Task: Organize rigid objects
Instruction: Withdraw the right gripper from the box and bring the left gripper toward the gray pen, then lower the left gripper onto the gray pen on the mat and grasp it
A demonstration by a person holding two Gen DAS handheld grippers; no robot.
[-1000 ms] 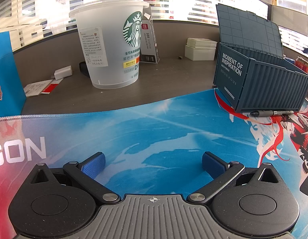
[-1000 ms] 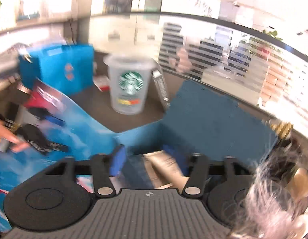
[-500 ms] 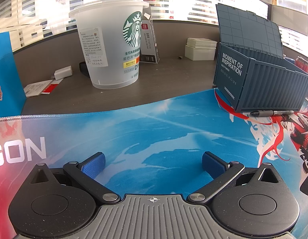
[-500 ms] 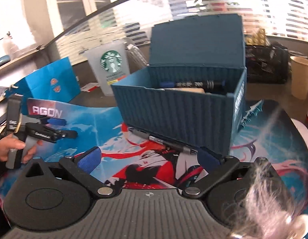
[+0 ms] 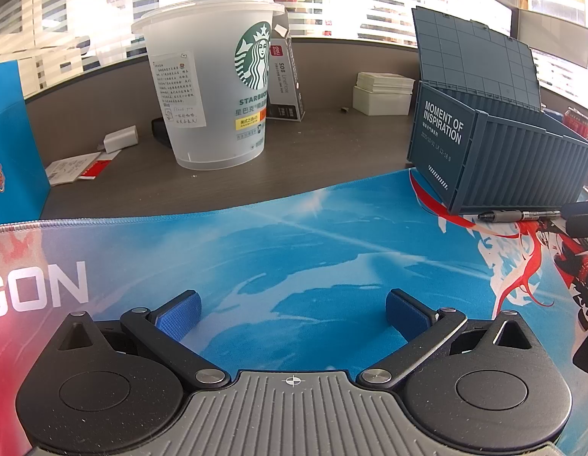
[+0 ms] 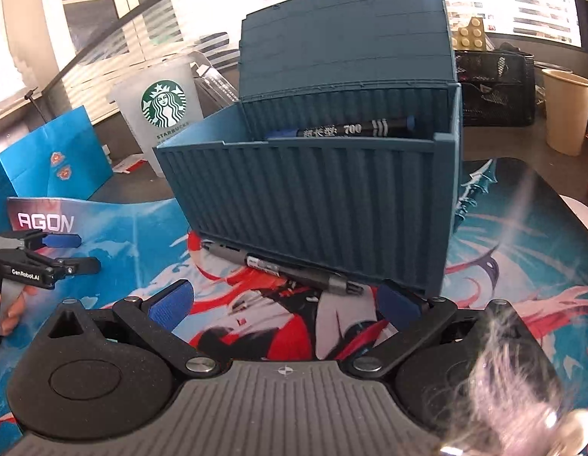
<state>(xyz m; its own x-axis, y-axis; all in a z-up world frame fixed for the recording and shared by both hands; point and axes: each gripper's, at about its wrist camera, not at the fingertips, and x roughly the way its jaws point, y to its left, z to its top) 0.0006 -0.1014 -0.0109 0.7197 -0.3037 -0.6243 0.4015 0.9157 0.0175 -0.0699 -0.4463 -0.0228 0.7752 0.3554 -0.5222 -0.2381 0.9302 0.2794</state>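
The right tool (image 6: 281,298) gapes wide and holds nothing, low over the printed mat (image 6: 503,243). Just beyond its pads a grey pen (image 6: 282,270) lies against the near wall of the blue container box (image 6: 313,205), whose lid stands open with a black marker (image 6: 347,128) inside. The left tool (image 5: 292,311), equally spread and empty, hovers over the mat farther left.

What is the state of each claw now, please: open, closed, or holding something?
Left claw: open, holding nothing, over the mouse mat.
Right claw: open, holding nothing, facing the pen beside the container box.
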